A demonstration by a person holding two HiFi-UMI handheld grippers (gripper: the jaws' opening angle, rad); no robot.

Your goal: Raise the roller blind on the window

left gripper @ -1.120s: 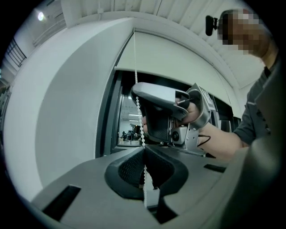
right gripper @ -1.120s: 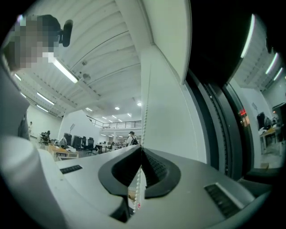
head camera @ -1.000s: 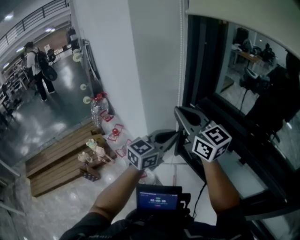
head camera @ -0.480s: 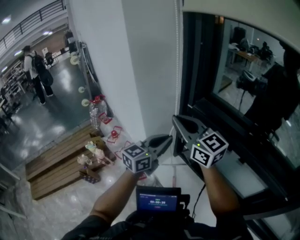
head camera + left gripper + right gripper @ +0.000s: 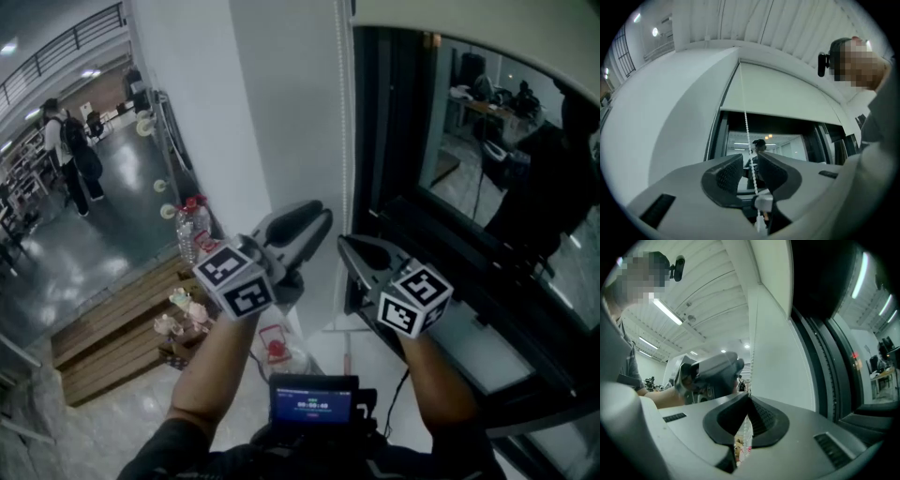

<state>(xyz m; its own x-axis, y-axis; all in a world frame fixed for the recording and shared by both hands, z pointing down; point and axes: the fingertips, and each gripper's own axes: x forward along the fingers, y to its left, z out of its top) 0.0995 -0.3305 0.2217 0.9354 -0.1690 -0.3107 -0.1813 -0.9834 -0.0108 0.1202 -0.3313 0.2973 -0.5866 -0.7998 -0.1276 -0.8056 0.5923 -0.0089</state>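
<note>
Dim indoor light; ceiling strips (image 5: 668,311) glare; fisheye edges darken.

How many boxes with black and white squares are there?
2. One cube is on the left tongs, held higher; the other cube is on the right tongs, lower. None looks hidden.

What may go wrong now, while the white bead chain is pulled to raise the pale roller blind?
The jaws of the left gripper have just been opening; the white bead chain runs between them ungripped, so closing off-line may miss it. Only the right gripper is shut on the chain; if it slips, the pale roller blind may drop back.
</note>
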